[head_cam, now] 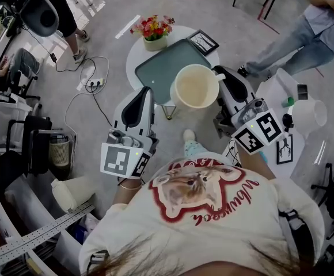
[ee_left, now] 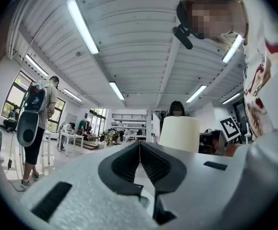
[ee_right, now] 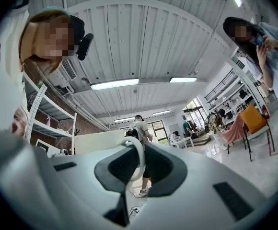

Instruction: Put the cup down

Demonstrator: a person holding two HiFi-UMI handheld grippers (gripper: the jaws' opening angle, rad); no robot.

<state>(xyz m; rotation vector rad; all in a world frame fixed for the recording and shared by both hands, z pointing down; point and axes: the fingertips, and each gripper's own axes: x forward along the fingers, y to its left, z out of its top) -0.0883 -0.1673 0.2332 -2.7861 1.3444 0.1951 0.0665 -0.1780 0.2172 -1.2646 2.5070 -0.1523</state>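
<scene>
A cream cup [head_cam: 196, 86] hangs in the air above the floor, mouth towards my head camera, just in front of a round white table [head_cam: 137, 53]. My right gripper [head_cam: 219, 75] is shut on the cup's handle [ee_right: 138, 158]; the cup's wall [ee_right: 98, 140] shows to the left of the jaws in the right gripper view. My left gripper [head_cam: 147, 92] is to the left of the cup and apart from it. Its jaws are pressed together with nothing between them [ee_left: 140, 145]. In the left gripper view the cup [ee_left: 179, 133] rises just beyond and to the right.
The round table carries a dark tray [head_cam: 164, 68], a flower pot [head_cam: 154, 30] and a framed picture [head_cam: 203, 41]. A second white table [head_cam: 282, 88] at the right holds a white jug [head_cam: 308, 114]. People stand at the back; cables [head_cam: 92, 82] lie on the floor.
</scene>
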